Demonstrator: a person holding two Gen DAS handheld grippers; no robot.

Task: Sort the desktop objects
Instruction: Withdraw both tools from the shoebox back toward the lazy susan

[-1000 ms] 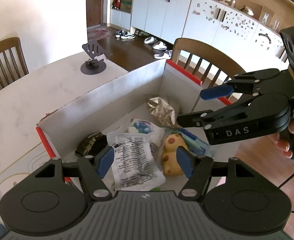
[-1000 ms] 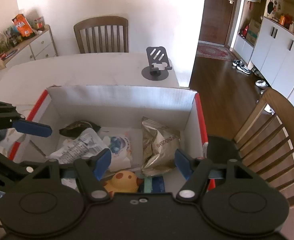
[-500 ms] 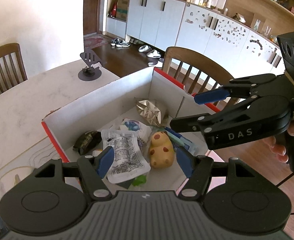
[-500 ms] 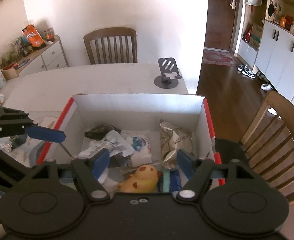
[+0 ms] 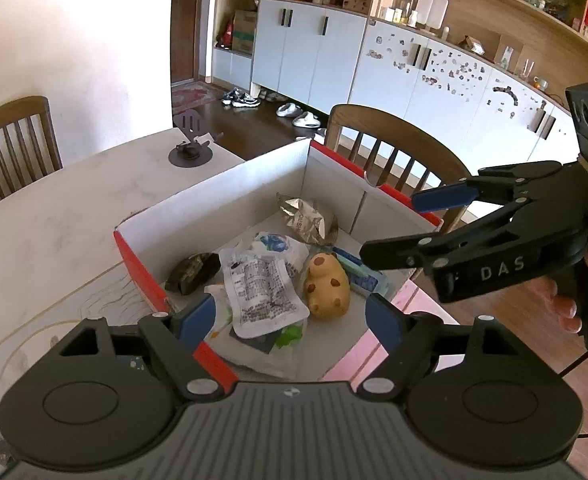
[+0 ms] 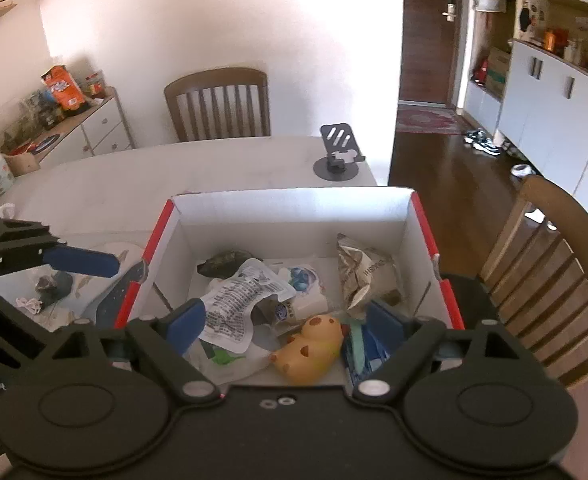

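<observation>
A white cardboard box with red edges (image 5: 229, 192) (image 6: 294, 208) stands on the table. In it lie a yellow spotted toy (image 5: 328, 286) (image 6: 310, 350), a white printed pouch (image 5: 259, 290) (image 6: 239, 300), a silver snack bag (image 5: 306, 218) (image 6: 368, 276), a dark packet (image 5: 193, 272) (image 6: 225, 260) and a blue pack (image 5: 358, 274). My left gripper (image 5: 291, 320) is open and empty, above the box's near edge. My right gripper (image 6: 285, 322) is open and empty above the box; it also shows in the left wrist view (image 5: 402, 224).
A black phone stand (image 5: 189, 148) (image 6: 340, 156) sits at the table's far corner. Wooden chairs (image 5: 398, 152) (image 6: 219, 104) stand around the table. Small clutter (image 6: 45, 288) lies on the table left of the box. The left gripper shows in the right wrist view (image 6: 81, 260).
Both grippers have risen and pulled back from the box, so it looks smaller and lower. Both stay open and empty. The things in the box have not moved.
</observation>
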